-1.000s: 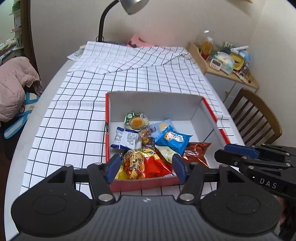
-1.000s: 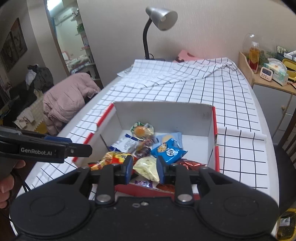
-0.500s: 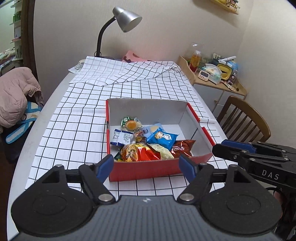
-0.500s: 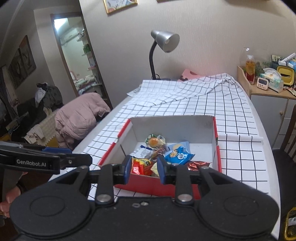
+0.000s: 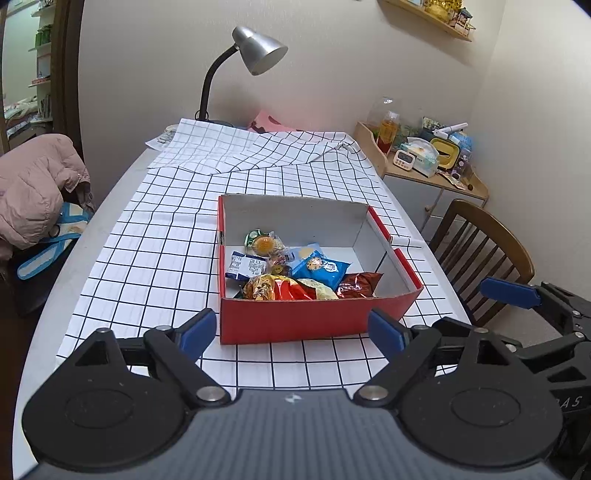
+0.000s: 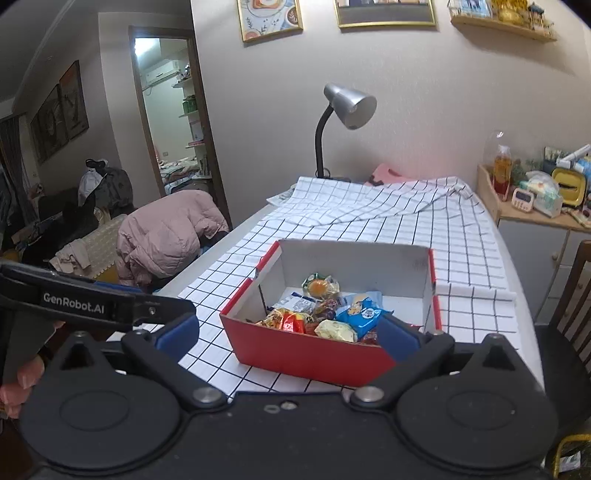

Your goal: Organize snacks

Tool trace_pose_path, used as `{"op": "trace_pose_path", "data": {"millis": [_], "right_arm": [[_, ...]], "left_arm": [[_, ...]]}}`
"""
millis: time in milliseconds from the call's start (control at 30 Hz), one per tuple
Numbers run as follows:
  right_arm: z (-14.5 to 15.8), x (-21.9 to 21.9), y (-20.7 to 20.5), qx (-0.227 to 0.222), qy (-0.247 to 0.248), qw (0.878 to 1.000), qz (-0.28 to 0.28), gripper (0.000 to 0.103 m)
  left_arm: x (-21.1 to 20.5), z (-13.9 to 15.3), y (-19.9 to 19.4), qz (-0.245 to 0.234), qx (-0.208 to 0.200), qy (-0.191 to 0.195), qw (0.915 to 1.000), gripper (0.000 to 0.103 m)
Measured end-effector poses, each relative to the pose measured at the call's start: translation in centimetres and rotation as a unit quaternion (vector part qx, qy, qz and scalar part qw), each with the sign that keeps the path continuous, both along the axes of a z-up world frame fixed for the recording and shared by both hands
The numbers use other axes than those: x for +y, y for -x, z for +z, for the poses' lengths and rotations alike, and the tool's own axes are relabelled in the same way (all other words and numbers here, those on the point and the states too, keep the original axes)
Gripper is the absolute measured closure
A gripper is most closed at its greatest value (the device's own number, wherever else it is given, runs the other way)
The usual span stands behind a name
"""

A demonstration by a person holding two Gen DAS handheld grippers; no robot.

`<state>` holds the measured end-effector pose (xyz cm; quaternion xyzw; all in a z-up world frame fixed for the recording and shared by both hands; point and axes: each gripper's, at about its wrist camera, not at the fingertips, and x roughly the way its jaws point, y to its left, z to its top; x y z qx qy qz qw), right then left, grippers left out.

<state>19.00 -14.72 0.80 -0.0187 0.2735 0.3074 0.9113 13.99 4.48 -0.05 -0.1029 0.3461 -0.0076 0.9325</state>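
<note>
Surface: table [image 5: 74,266] with rounded pale edge, covered by white cloth [image 5: 162,258] with black grid; cloth rumpled and folded at far end. Silver gooseneck lamp [image 5: 258,55] stands at far end, head tilted down. Something pink lies beside its base.

Room: beige walls. Framed pictures [image 6: 271,14] and a shelf high on the wall, right wrist view. Open doorway [image 6: 173,110] at left, lit room beyond. Pink padded jacket [image 6: 166,236] heaped beside table's left edge. Wooden chair [image 5: 480,251] at table's right side. Low cabinet [image 5: 436,181] in the corner holds a bottle, tissue pack, small white timer, yellow container.

Task thing: red box [image 5: 314,321], white inside, open top, sits on cloth near table's near end. Snacks lie in its near half, touching and overlapping: blue cookie packet [image 5: 319,267], white-blue packet [image 5: 245,264], clear wrap with orange centre [image 5: 264,243], red-yellow bag [image 5: 280,290], brown-red bag [image 5: 356,284]. Print on packets too small to read.

Writing: "GenRobot.AI" on left gripper's body, right wrist view. Letters ending "AS" on right gripper's body, left wrist view.

Left gripper [image 5: 291,332]: fingers spread wide, empty, just in front of box's near wall.
Right gripper [image 6: 288,334]: fingers spread wide, empty, box's near wall between them in view; contact cannot be told.
</note>
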Motion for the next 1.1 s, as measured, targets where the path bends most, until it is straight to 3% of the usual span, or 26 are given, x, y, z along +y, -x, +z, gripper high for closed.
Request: {"op": "trace_pose_path", "data": {"millis": [400,1100], "right_arm": [[1.2,-1.3,3.4,-0.045,-0.016,0.999,-0.024,0.000],[2.1,-2.6,6.0,-0.058,-0.044,0.994,-0.076,0.000]], "left_arm": [[-1.7,2.2,3.7,-0.006,-0.046,-0.027,0.9986,0.005],[-2.2,3.1,5.8,-0.014,-0.057,-0.021,0.9981,0.005]]}}
